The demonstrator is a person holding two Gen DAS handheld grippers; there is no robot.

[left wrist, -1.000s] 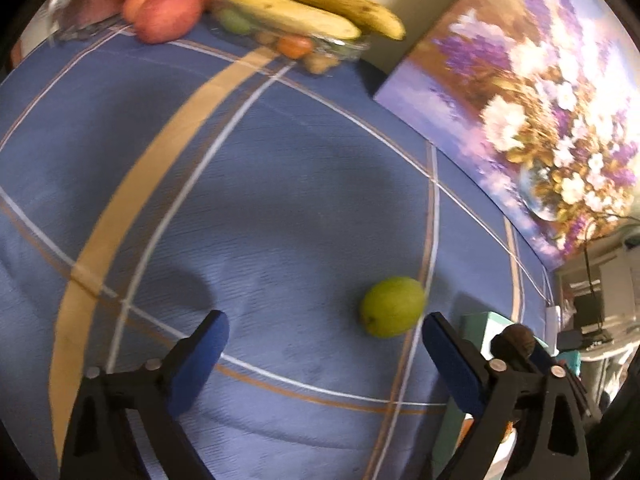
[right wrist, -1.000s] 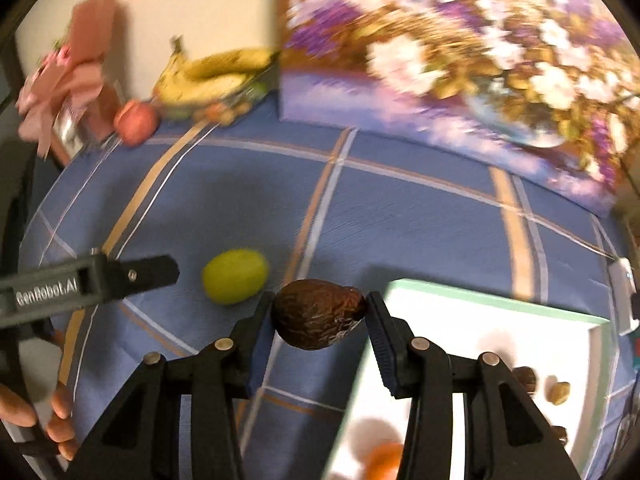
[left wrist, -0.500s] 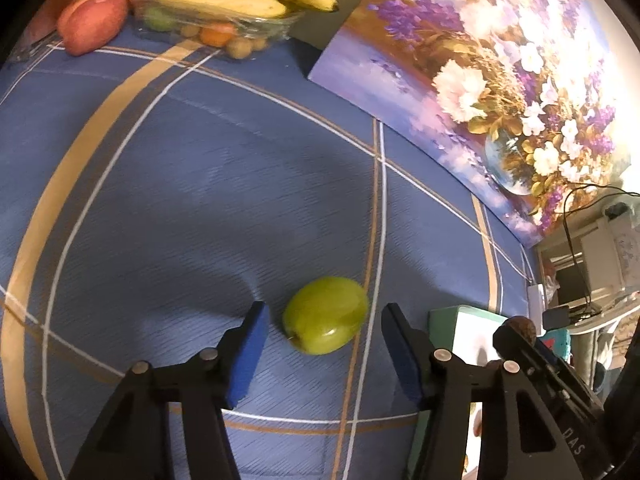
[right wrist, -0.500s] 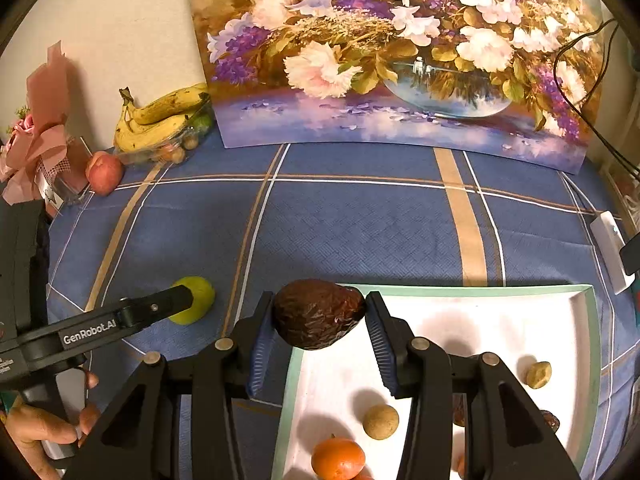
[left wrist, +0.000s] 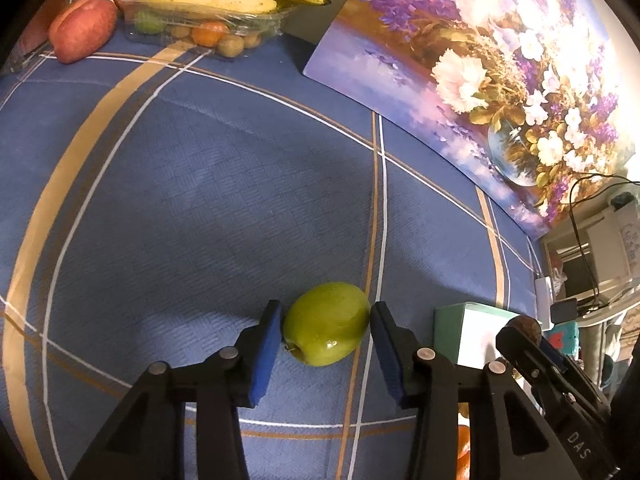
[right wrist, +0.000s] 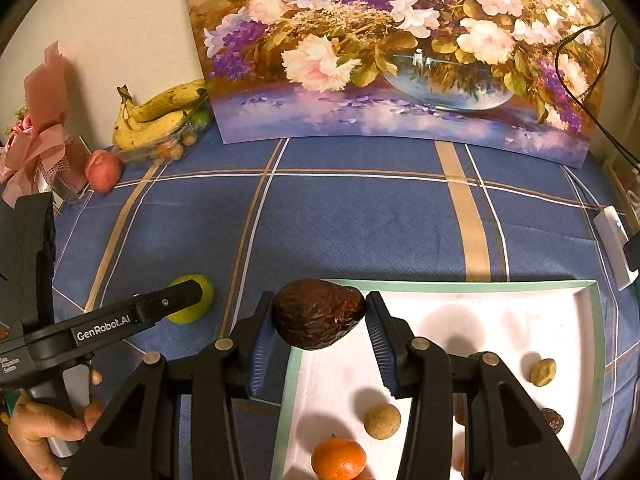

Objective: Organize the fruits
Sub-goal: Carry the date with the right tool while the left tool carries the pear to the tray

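Straddling the green apple point(left wrist: 326, 323) at the lower centre of the left wrist view, the left gripper point(left wrist: 325, 332) has its blue pads just beside the fruit's flanks, not visibly pressing. I judge it firm, smooth and a bit slippery — take it across the widest middle. The right gripper point(right wrist: 319, 322) is clamped on a dark wrinkled avocado point(right wrist: 318, 314) — probably soft — at the white tray's point(right wrist: 596, 320) upper-left corner.

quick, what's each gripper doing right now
Left gripper: open, fingers either side of the green apple, not clamped yet.
Right gripper: shut on the dark avocado, above the tray edge.
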